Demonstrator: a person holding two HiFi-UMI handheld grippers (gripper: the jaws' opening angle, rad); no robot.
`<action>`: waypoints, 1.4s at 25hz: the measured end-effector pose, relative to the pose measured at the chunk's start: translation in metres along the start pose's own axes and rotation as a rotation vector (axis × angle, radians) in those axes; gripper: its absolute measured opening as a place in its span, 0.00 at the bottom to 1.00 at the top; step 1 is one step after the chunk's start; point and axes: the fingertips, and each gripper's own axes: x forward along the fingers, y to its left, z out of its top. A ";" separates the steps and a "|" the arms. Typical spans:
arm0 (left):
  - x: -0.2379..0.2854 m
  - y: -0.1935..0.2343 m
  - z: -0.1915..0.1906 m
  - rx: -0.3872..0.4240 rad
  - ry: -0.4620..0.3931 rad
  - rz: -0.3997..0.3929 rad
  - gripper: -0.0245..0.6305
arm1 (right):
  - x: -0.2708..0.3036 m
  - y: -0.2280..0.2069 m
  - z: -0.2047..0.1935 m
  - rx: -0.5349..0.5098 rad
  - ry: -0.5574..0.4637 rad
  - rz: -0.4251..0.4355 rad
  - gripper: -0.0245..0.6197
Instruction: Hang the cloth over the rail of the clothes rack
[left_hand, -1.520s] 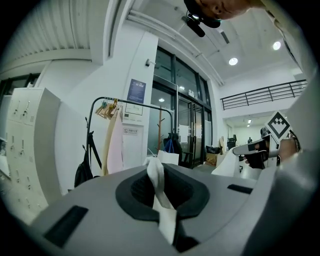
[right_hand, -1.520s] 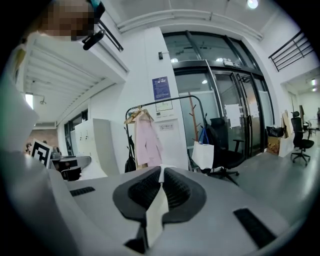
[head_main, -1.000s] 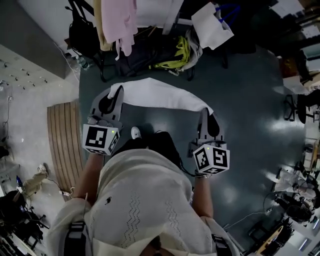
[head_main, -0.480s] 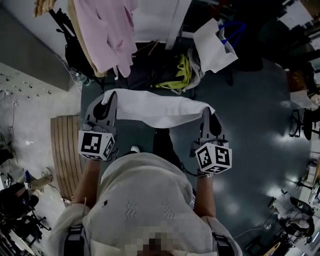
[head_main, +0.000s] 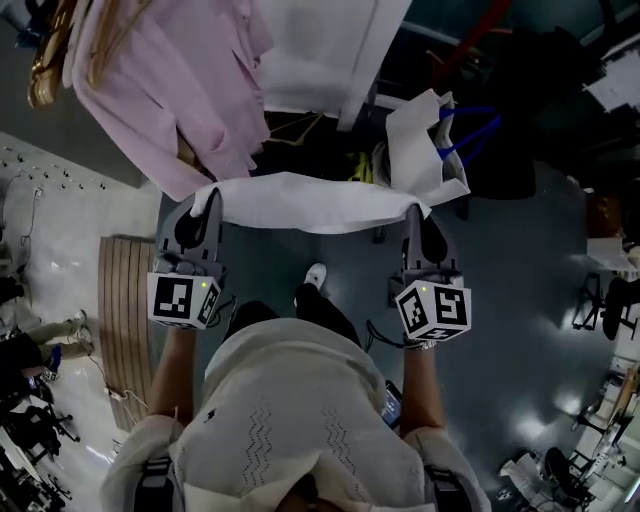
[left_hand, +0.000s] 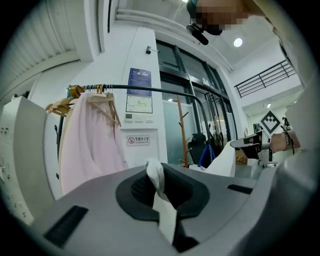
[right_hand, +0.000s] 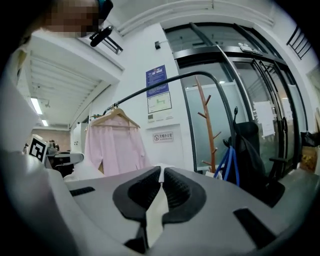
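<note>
Partway: left gripper (head_main: 206, 203) and right gripper (head_main: 416, 213) each have jaws clamped on an end of the cloth (head_main: 310, 200), stretched between them; the rail (left_hand: 150, 89) ahead carries no cloth yet.

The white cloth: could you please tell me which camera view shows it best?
The head view: the white fabric cloth shows stretched out from end to end. Each gripper view shows only a small pinched corner of it.

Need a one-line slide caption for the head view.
Left gripper and right gripper each clamp one end of a white cloth, stretched between them before a hanging pink garment.
</note>
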 end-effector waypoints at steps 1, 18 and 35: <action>0.012 -0.001 0.009 0.007 -0.012 0.001 0.06 | 0.012 -0.009 0.012 -0.012 -0.014 0.010 0.08; 0.114 0.093 0.217 0.147 -0.416 -0.011 0.06 | 0.091 -0.014 0.250 -0.105 -0.370 0.082 0.08; 0.173 0.146 0.516 0.606 -0.724 0.153 0.06 | 0.124 0.003 0.553 -0.322 -0.690 0.017 0.08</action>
